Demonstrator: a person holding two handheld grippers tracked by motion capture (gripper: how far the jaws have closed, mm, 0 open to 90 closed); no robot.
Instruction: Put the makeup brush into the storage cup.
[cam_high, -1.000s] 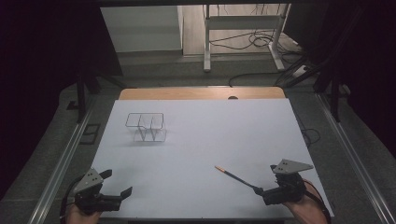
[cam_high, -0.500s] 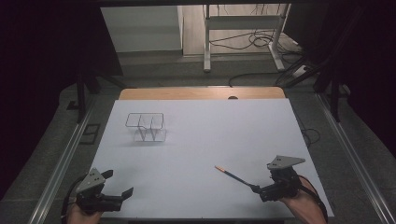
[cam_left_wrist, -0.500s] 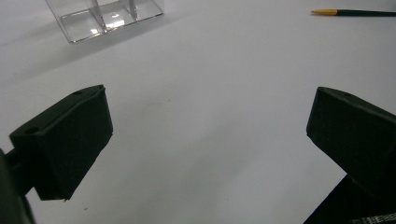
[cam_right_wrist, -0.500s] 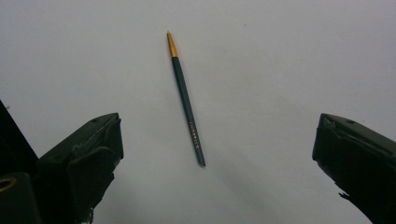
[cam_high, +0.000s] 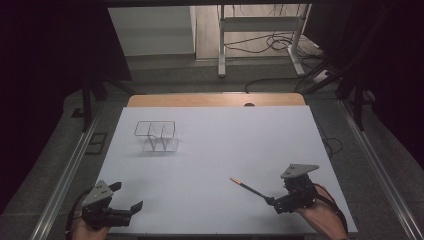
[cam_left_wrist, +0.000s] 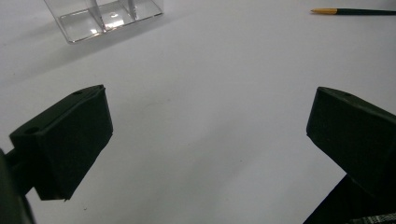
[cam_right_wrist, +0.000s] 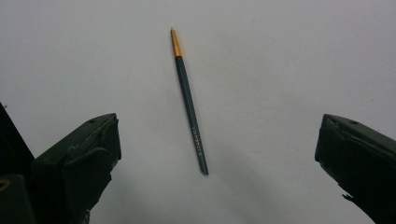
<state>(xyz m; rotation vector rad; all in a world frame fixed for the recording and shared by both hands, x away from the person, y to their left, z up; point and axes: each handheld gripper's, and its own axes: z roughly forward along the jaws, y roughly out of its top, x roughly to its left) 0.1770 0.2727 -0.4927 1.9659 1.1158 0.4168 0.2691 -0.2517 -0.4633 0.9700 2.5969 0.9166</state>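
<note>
While the pencil lies untouched on the table, these notes hold this moment against the two earlier high views.

Change, right gripper (cam_high: 276, 204): it sat lower right of the high view a second ago and has crept a little toward the pencil's near end; the grey plate on top now tilts more.

Change, left gripper (cam_high: 126, 198): hardly any; lower left of the high view, same pose as before.

Change, pencil (cam_high: 250, 189): none; same slant, same spot on the sheet.

Pencil, place: lower right-of-centre in the high view, flat on the white table (cam_high: 220, 150), orange tip pointing up-left, dark end toward the right gripper. In the right gripper view the pencil (cam_right_wrist: 189, 100) runs from upper centre down to mid-frame, between the two jaws but ahead of them, not touched.

Right gripper, state: jaws spread wide, one at each lower corner of its own view, nothing between the pads.

Left gripper, state: jaws wide apart too, holding nothing; bare table between them.

Clear box (cam_high: 156, 136): upper left of the high view, well apart from the pencil; in the left gripper view the clear box (cam_left_wrist: 103, 16) sits at upper left, pencil at upper right.

Reading: the approach looks under way, the grasp not yet begun. Likely next is to advance until the shaft lies between the pads, then close. A thin round shaft may roll.
</note>
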